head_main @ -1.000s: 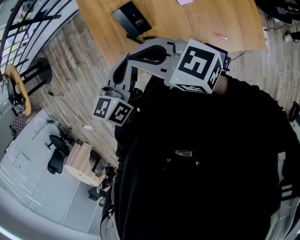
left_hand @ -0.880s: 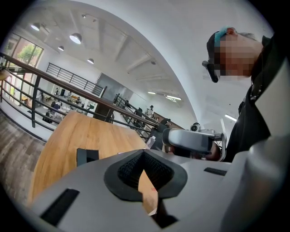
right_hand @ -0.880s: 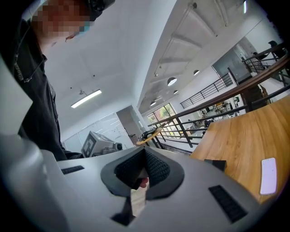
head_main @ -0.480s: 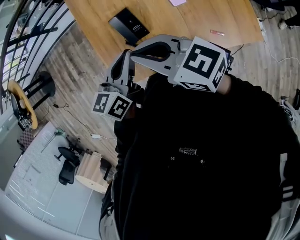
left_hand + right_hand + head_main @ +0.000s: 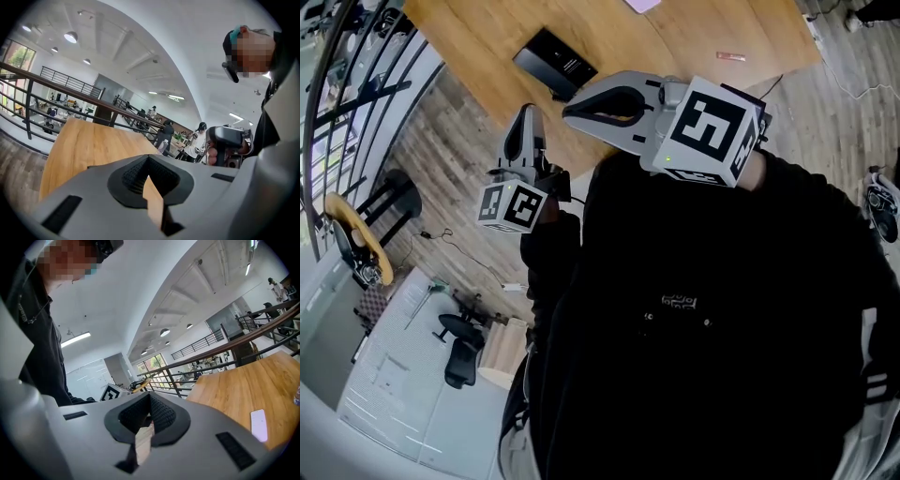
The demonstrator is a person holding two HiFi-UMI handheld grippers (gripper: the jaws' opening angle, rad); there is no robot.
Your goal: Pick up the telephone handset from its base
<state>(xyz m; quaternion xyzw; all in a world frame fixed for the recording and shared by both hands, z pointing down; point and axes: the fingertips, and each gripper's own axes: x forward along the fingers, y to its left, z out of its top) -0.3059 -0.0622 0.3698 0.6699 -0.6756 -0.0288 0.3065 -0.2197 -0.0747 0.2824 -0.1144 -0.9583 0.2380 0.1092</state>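
Telephone [image 5: 555, 62], black, lies on surface [image 5: 703, 42]; its handset, indistinct here, likely light, rigid, slick; take mid-length; left gripper [image 5: 526, 117] and right gripper [image 5: 572, 107]: fingers together, empty.

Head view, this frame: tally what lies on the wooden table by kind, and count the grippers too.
Black telephone: 1
Pale lilac flat item: 1
Small pink strip: 1
Grippers: 2 (left gripper, right gripper)
Total: 5
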